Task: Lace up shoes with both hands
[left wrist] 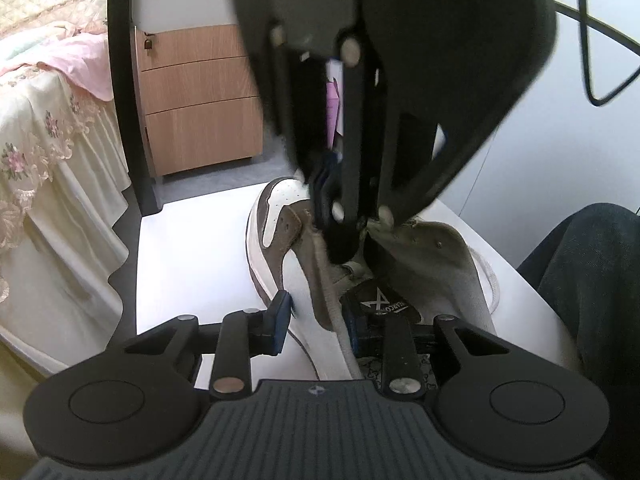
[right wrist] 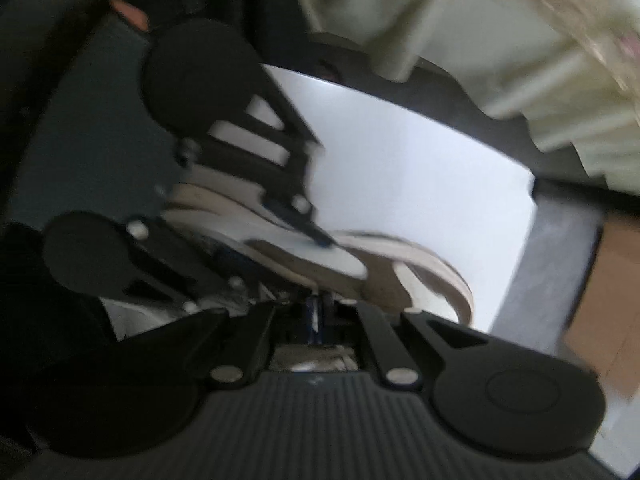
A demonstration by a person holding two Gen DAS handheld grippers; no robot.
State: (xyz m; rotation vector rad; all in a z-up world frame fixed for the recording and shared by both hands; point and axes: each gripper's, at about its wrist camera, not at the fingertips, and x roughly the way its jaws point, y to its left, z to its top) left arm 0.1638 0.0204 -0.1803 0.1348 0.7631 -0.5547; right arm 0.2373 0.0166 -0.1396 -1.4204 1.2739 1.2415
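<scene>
Left gripper point(left wrist: 316, 322), jaws astride the collar of the shoe point(left wrist: 280, 236) on the table point(left wrist: 192, 264), steadied it, we judged, while our right gripper point(left wrist: 340, 236), nearly closed, worked the eyelets.

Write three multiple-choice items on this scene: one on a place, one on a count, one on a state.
1. Where does the shoe stand?
A. on the bed
B. on the white table
C. on the floor

2. How many drawer fronts does the wooden cabinet show?
A. one
B. three
C. five

3. How is the right claw?
A. wide open
B. fingers together
C. out of view

Key:
1 B: the shoe rests on the table.
2 B: the cabinet shows three stacked fronts.
3 B: the right claw has its pads nearly touching, at the shoe's throat.
</scene>
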